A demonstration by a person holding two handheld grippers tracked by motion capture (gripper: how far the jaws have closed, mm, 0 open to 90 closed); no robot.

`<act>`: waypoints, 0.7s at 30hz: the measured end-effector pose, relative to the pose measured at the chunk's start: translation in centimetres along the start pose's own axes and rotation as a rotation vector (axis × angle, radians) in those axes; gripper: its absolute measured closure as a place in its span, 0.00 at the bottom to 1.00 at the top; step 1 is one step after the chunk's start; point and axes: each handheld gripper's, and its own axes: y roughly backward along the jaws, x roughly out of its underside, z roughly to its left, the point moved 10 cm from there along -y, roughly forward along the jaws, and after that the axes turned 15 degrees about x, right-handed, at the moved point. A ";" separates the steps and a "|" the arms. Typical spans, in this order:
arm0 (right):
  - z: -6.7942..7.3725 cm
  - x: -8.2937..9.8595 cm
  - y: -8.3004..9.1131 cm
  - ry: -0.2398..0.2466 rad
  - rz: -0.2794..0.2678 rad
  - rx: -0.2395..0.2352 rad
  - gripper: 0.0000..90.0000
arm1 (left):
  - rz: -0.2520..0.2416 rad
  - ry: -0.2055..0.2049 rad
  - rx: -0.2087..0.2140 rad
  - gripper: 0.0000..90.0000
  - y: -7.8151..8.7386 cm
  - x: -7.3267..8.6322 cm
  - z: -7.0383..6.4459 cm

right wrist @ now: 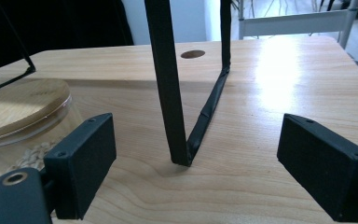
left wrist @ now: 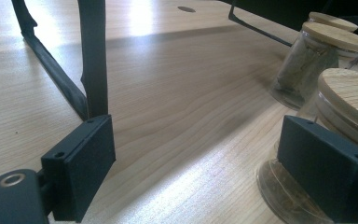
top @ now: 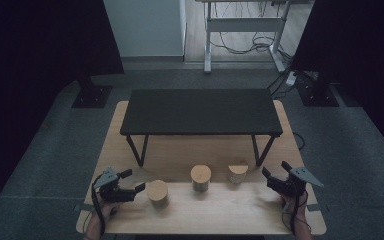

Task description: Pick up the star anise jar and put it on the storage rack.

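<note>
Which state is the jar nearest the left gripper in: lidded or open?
Lidded: the nearest jar stands upright, a wooden lid covering its glass mouth.

Grey carpet (top: pixel 55 150) surrounds the wooden table (top: pixel 220 212). Behind it stand a white desk frame (top: pixel 245 30), cables (top: pixel 240 45), and dark curtains (top: pixel 35 45).

High view: overhead, facing forward and down across the whole bench (top: pixel 130 222). Both gripper views sit low, close to the benchtop, looking along it. Both catch the black stand's legs (left wrist: pixel 93 60) and lidded jars (right wrist: pixel 23 121).
</note>
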 end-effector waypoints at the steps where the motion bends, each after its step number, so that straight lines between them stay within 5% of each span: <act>1: 0.0 0.0 0.0 -0.004 0.000 -0.001 0.12 | 0.001 0.000 0.001 0.12 0.0 0.0 0.0; 21: -0.4 0.0 -0.1 -0.040 0.007 0.009 0.11 | 0.000 -0.009 0.020 0.12 0.2 0.1 -0.4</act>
